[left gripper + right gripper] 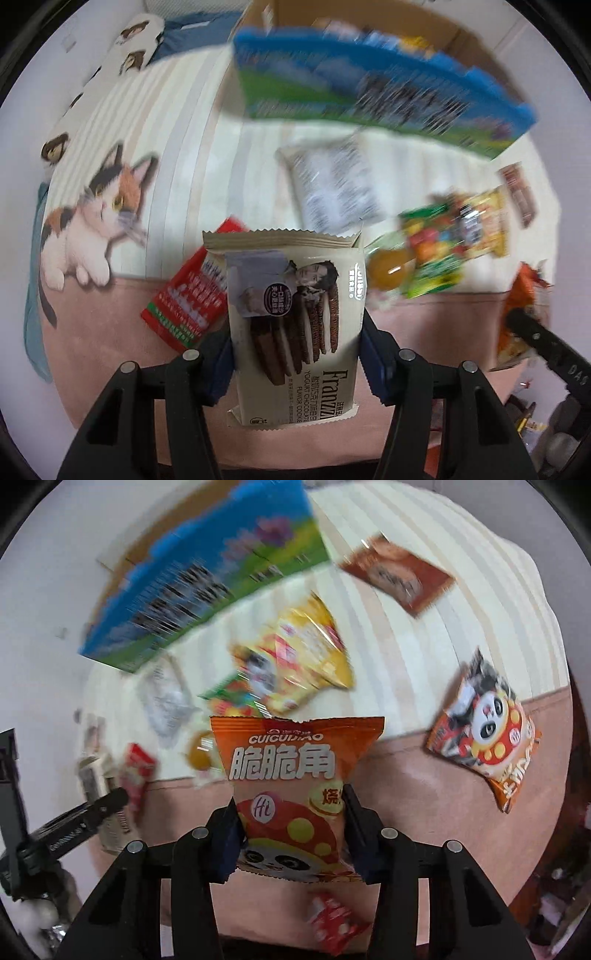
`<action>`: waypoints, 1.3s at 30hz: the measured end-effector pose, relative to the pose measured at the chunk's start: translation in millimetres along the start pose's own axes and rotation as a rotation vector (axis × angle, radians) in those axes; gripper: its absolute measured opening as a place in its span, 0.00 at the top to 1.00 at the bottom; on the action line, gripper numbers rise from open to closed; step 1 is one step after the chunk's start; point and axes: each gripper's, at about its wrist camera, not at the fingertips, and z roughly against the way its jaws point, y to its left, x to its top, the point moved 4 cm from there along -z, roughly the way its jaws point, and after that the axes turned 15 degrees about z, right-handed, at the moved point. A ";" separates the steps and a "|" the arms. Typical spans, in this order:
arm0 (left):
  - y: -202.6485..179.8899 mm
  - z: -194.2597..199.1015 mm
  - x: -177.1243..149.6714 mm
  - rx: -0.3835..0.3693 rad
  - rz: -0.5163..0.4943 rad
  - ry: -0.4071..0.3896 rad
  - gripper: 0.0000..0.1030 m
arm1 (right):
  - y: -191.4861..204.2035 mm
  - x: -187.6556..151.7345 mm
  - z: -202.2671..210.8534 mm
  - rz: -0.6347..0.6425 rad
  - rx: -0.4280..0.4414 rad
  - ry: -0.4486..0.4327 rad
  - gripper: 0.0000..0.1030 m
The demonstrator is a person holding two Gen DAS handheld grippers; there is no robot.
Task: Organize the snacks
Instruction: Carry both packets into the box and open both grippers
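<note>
Left tool [297, 354] clenched on a Franzzi cookie pack [295, 325], right tool [291, 834] clenched on an orange chip bag [291, 775], both lifted above the bed [424, 635], other snacks scattered near the blue box [369, 85] at its far edge

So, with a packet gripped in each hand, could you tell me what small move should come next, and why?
Probably carry both packets on toward the blue box and the cardboard box behind it. The left tongs clamp the Franzzi cookie packet; the right tongs clamp the orange panda snack bag, both seemingly clear of the bedspread.
</note>
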 end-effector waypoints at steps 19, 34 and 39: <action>-77.1 75.5 221.9 -0.075 -0.020 -0.075 0.46 | 81.3 215.0 54.7 0.122 0.122 -0.182 0.51; -66.6 -41.7 280.6 -0.022 0.077 0.253 0.46 | 103.1 276.4 -75.8 0.116 0.121 0.050 0.51; -68.4 -65.6 269.5 0.014 0.054 0.322 0.44 | 105.4 274.8 -105.2 0.133 0.111 0.119 0.49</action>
